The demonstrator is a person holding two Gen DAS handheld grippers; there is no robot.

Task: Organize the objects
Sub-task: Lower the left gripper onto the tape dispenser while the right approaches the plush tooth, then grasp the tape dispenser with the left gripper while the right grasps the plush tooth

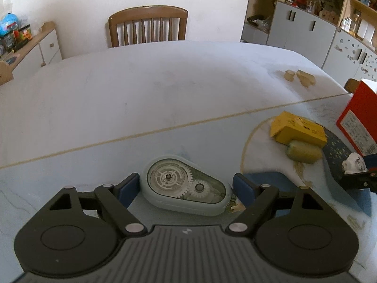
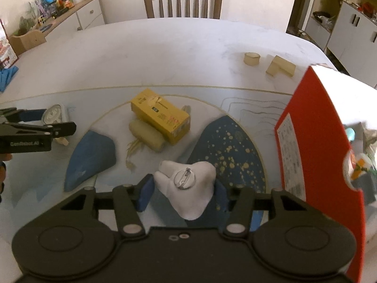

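Note:
My left gripper point(image 1: 186, 188) is open around a pale blue correction tape dispenser point(image 1: 186, 188) lying flat on the table mat; its blue pads stand on either side, the left one close to it. My right gripper point(image 2: 183, 191) is shut on a white plush badge with a safety pin point(image 2: 188, 188), held just above the mat. A yellow box point(image 2: 160, 115) and an olive-green oblong case point(image 2: 147, 135) lie together mid-mat. A red box point(image 2: 313, 155) stands open at the right. The left gripper also shows in the right wrist view point(image 2: 47, 122).
Two beige blocks point(image 2: 252, 59) point(image 2: 280, 67) lie far right on the white table point(image 2: 165, 54). A wooden chair point(image 2: 182, 0) stands behind the table. A sideboard with toys point(image 2: 59, 7) is at the left, shelves point(image 1: 318, 11) at the right.

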